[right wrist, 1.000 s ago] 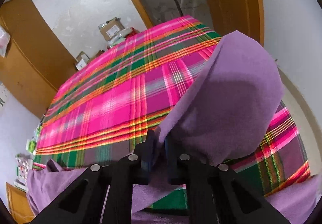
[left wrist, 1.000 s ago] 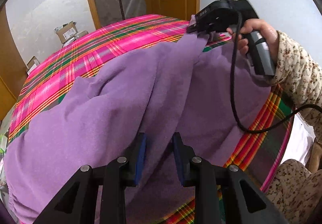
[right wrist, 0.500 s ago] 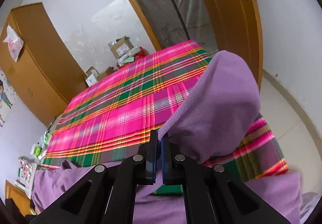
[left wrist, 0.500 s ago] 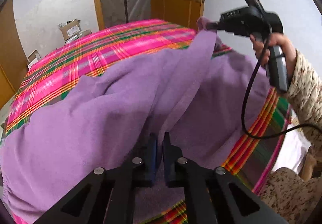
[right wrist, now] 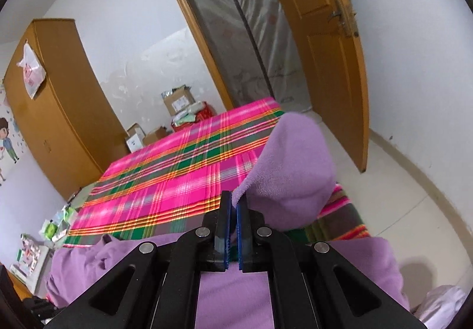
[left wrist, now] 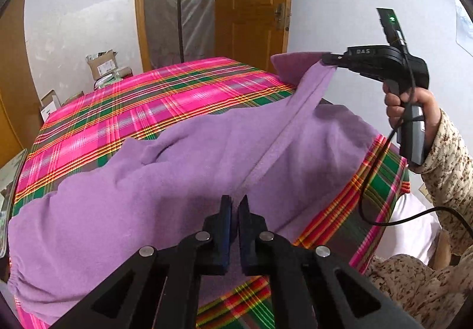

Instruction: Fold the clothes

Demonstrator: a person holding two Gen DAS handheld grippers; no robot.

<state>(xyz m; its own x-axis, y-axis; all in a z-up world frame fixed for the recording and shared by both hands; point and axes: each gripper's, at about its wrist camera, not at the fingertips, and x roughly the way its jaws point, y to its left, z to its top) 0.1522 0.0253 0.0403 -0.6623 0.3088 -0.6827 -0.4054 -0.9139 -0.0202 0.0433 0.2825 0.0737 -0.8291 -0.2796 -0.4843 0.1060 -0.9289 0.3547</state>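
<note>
My left tongs [left wrist: 235, 202] are clamped on the near hem of the purple fleece garment [left wrist: 165, 181], which lies spread over the bed's pink plaid blanket [left wrist: 142, 110]. My right tongs [right wrist: 233, 205] are pinched on a far corner of the same garment [right wrist: 292, 169], held up off the bed so the hem runs taut between both grips. From the left wrist I see the right tongs [left wrist: 326, 59] raised near the wall, my right hand [left wrist: 411, 104] on the handle. Cardboard boxes [right wrist: 177, 101] sit beyond the bed.
</note>
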